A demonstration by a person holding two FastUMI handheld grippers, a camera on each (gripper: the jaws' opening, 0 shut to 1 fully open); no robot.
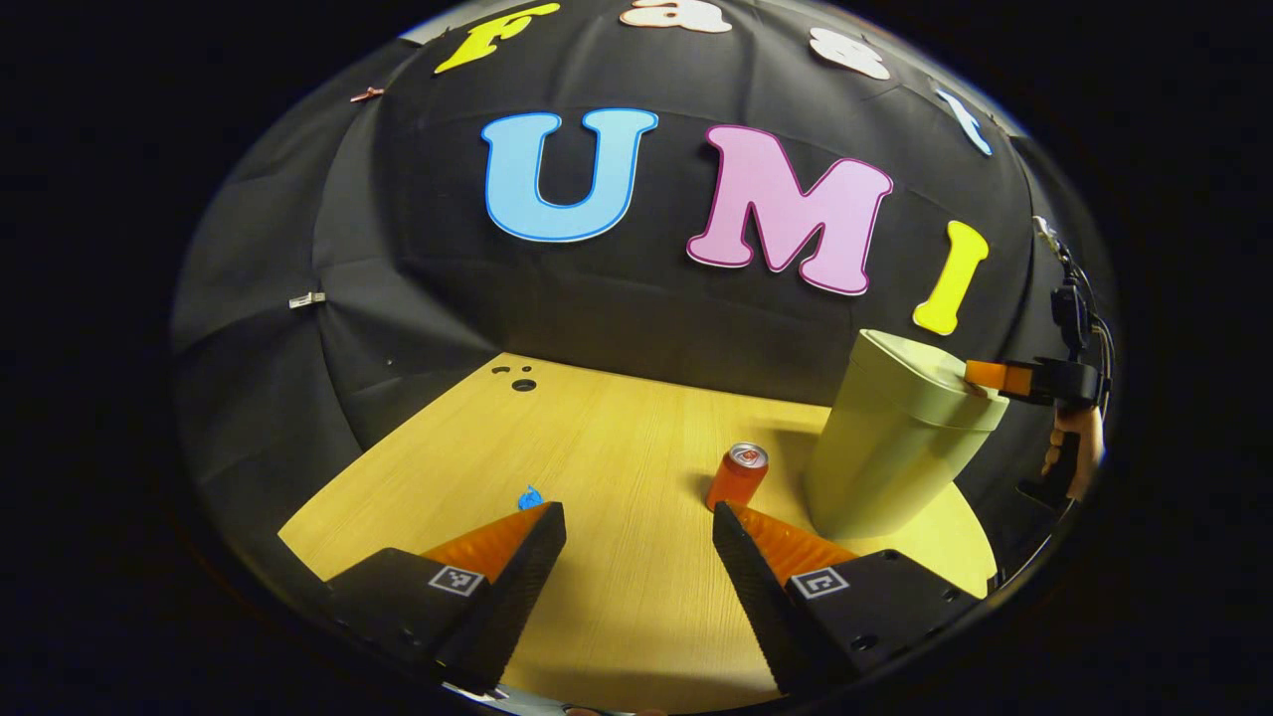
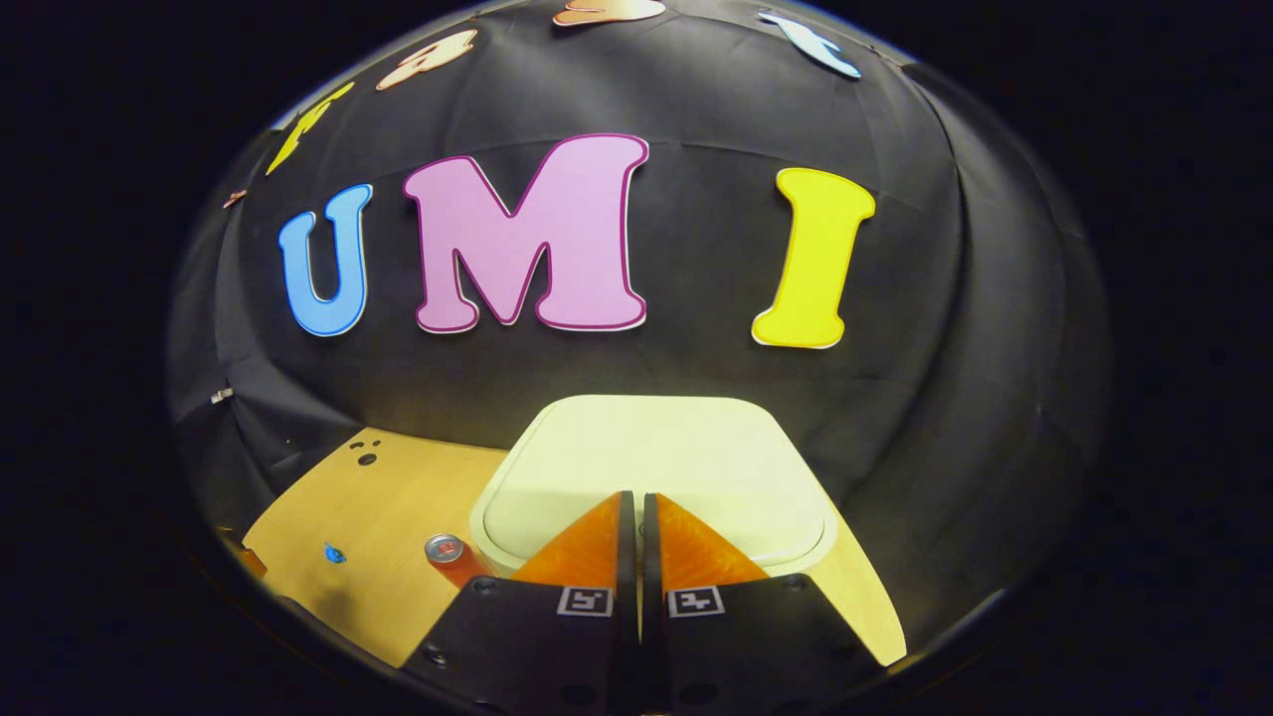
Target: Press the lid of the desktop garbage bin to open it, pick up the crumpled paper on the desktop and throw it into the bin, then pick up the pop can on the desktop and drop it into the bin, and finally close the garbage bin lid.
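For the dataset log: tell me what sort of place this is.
Most likely a staged recording booth, not a lived-in room: a black cloth wall rises straight behind a small wooden desktop, which bears only a pale lidded bin, a pop can and a small blue scrap.

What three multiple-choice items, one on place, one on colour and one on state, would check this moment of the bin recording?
1. Where does the pop can stand?
A. on the bin's lid
B. on the table, beside the garbage bin
C. between the left gripper's fingers

2. What colour is the small scrap on the table?
A. blue
B. white
C. green

3. How is the right gripper?
A. wide open above the can
B. shut on the can
C. closed, its tips at the bin's lid

Answers: 1 B, the can is upright on the wood next to the bin. 2 A, the scrap looks blue in both views. 3 C, the fingers meet over the closed lid, while the left gripper is open.
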